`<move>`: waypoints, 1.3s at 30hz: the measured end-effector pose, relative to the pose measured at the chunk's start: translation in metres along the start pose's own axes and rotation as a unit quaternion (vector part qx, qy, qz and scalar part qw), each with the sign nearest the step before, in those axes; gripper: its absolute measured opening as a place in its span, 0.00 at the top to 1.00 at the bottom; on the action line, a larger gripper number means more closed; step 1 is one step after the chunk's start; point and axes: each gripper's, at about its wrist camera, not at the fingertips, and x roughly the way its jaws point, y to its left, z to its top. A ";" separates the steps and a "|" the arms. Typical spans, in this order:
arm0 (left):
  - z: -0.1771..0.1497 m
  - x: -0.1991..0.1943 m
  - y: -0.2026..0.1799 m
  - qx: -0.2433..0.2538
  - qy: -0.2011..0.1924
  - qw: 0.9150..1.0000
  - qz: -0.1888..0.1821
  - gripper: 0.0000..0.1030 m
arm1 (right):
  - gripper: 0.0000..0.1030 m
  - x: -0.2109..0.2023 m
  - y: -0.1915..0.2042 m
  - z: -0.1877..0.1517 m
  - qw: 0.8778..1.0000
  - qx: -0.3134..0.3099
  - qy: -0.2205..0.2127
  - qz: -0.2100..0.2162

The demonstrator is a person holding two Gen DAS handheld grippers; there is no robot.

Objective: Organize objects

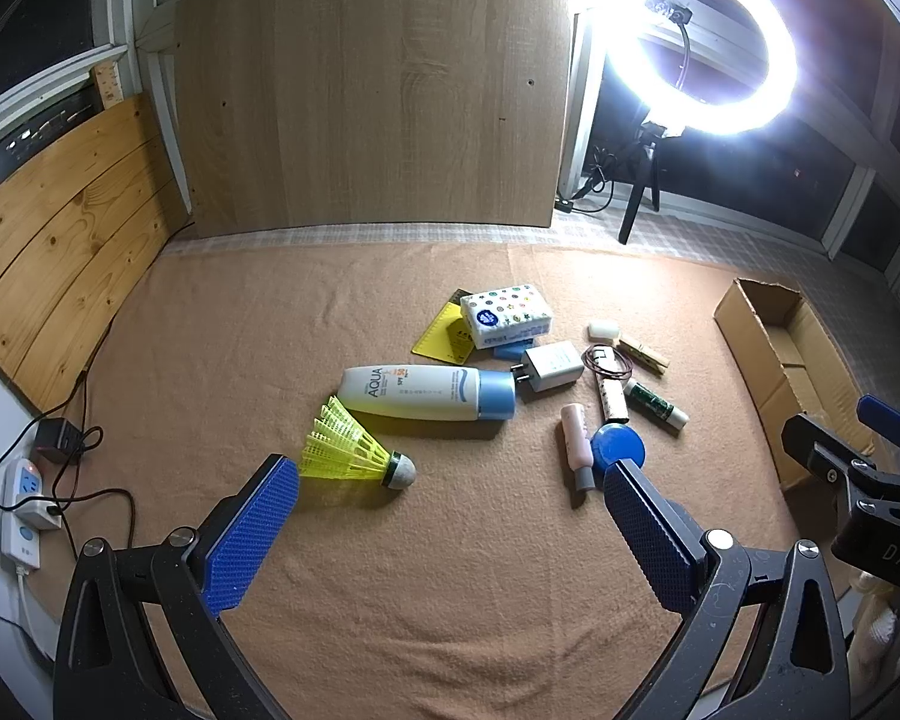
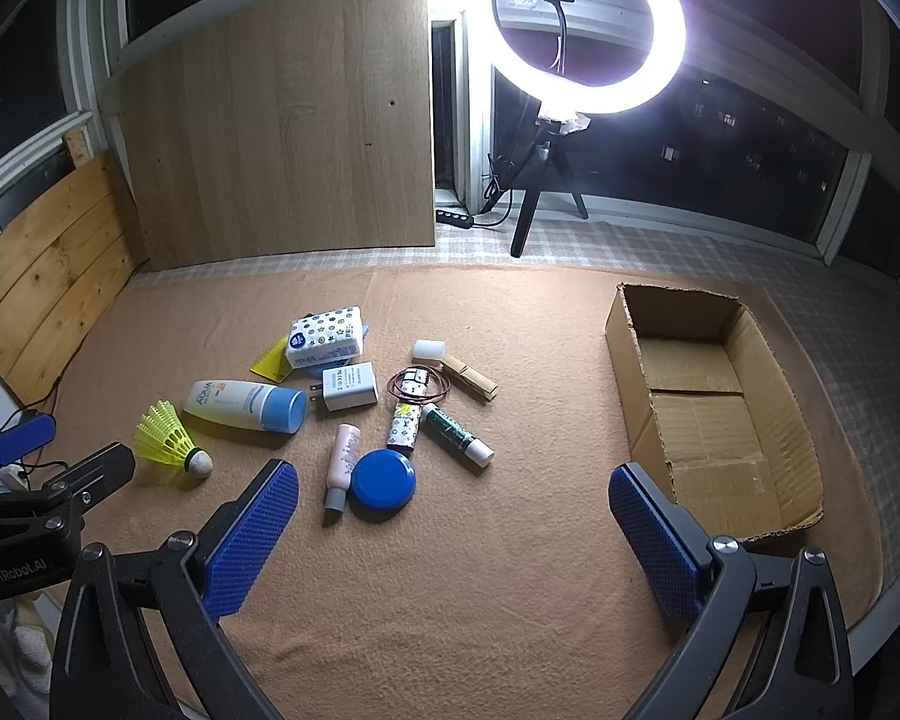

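Observation:
Small items lie scattered on an orange cloth (image 1: 450, 570). A yellow shuttlecock (image 1: 354, 450) lies just ahead of my left gripper (image 1: 450, 480), which is open and empty. Beyond it lie a white sunscreen bottle (image 1: 426, 393), a tissue pack (image 1: 506, 315), a white charger (image 1: 551, 366), a pink tube (image 1: 577, 444) and a blue round lid (image 1: 618, 447). My right gripper (image 2: 453, 483) is open and empty, with the blue lid (image 2: 383, 479) and pink tube (image 2: 342, 462) just ahead on its left. An open cardboard box (image 2: 714, 414), empty, lies to its right.
A ring light on a tripod (image 2: 576, 30) stands at the back. A wooden board (image 1: 372, 90) leans against the window. A power strip with cables (image 1: 24, 516) lies at the left edge. A clothespin (image 2: 468, 377), a glue stick (image 2: 456, 435) and a patterned tube (image 2: 407, 420) lie mid-cloth.

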 end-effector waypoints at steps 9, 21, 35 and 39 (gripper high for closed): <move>-0.001 0.008 0.002 0.006 0.008 1.000 -0.005 0.00 | 0.01 0.008 -0.007 0.001 1.000 0.010 0.006 0.004; -0.006 0.027 0.000 0.015 0.023 1.000 -0.016 0.01 | 0.01 0.033 -0.026 -0.003 0.998 0.035 0.040 0.040; -0.006 0.060 -0.025 0.037 0.048 0.997 -0.042 0.09 | 0.30 0.066 -0.032 -0.002 0.994 0.021 0.085 0.065; -0.003 0.074 -0.037 0.043 0.059 0.996 -0.050 0.18 | 0.40 0.078 -0.035 0.004 0.994 0.009 0.094 0.062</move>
